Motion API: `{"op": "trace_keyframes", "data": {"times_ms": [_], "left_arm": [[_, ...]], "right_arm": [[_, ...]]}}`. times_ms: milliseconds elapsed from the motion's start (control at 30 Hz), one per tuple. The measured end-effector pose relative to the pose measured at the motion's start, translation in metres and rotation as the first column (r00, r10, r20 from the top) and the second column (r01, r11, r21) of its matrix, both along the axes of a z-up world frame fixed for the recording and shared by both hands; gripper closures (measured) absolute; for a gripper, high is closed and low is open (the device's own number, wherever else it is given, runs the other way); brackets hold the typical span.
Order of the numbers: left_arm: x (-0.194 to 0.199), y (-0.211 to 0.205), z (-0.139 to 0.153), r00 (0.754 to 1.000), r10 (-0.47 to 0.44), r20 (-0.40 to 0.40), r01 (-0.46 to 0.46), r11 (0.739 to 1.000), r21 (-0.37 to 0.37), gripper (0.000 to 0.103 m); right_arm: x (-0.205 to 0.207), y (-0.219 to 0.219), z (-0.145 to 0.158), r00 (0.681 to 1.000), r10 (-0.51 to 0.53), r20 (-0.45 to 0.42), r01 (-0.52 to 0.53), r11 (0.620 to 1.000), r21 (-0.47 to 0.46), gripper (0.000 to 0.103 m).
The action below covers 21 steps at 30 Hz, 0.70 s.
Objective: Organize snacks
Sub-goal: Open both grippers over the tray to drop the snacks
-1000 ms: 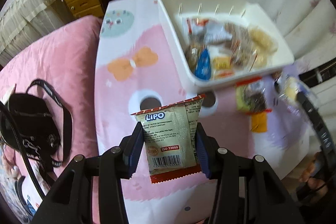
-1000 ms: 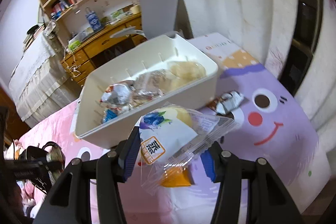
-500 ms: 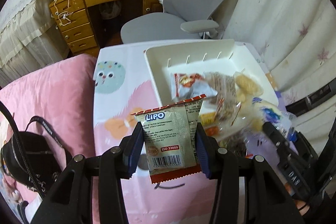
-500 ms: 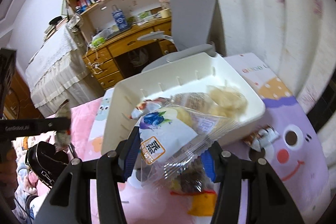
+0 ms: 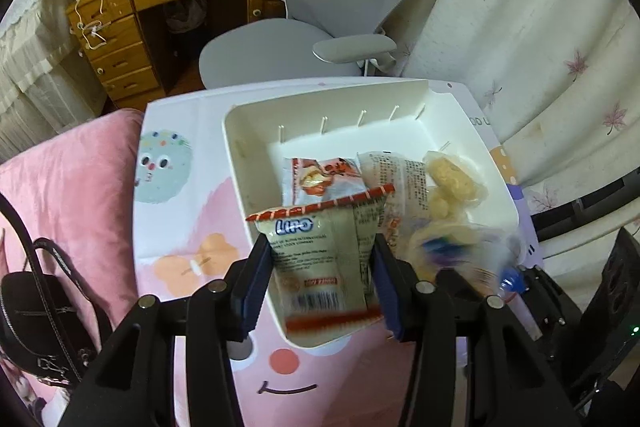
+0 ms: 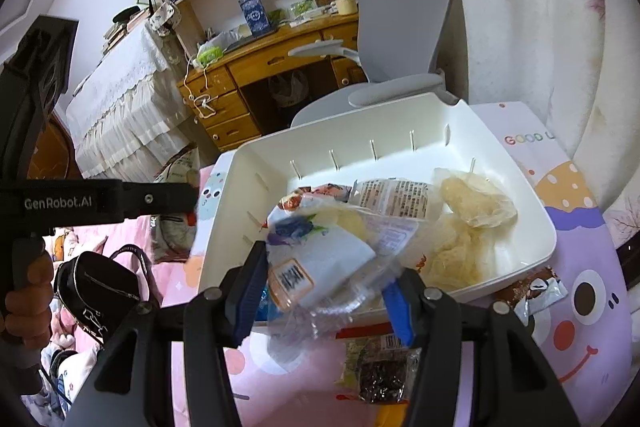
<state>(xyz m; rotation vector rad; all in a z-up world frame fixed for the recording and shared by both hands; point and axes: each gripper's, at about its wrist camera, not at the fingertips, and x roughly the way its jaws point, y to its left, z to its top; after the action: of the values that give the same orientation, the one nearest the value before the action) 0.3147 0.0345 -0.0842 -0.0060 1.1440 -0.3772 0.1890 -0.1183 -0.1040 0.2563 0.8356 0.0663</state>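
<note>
My left gripper (image 5: 318, 277) hangs over the near end of the white rectangular plastic bin (image 5: 256, 187), jaws opening, the cream LiPO biscuit packet with red sawtooth edges (image 5: 320, 263) upright between them; I can't tell whether the pads touch it. My right gripper (image 6: 320, 287) pinches the clear crinkly blueberry-print bread packet (image 6: 320, 259) above the bin's near wall, jaws narrow. Other wrapped snacks (image 6: 472, 203) lie inside the bin.

Lipo packet (image 5: 320, 259) (between opening tongs (image 5: 320, 285))
</note>
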Motion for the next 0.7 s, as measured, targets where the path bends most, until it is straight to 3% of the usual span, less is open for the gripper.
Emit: {"op": "trace_keyframes", "data": {"times_ms": [133, 400, 700], "left_arm": [[-0.002, -0.005, -0.003, 1.000, -0.004, -0.011, 0.004, 1.000, -0.005, 0.038], [-0.019, 0.000, 0.007, 1.000, -0.003, -0.009, 0.003, 1.000, 0.023, 0.028], [-0.062, 0.012, 0.025, 1.000, -0.026, 0.003, 0.026, 1.000, -0.013, 0.026]], "right_arm": [[0.004, -0.005, -0.006, 0.999, -0.004, -0.035, 0.004, 1.000, 0.011, 0.043], [-0.006, -0.012, -0.003, 0.998, -0.039, -0.055, 0.040, 0.999, 0.028, 0.041], [-0.045, -0.013, 0.020, 0.995, -0.094, -0.024, 0.095, 0.995, 0.041, 0.041]]}}
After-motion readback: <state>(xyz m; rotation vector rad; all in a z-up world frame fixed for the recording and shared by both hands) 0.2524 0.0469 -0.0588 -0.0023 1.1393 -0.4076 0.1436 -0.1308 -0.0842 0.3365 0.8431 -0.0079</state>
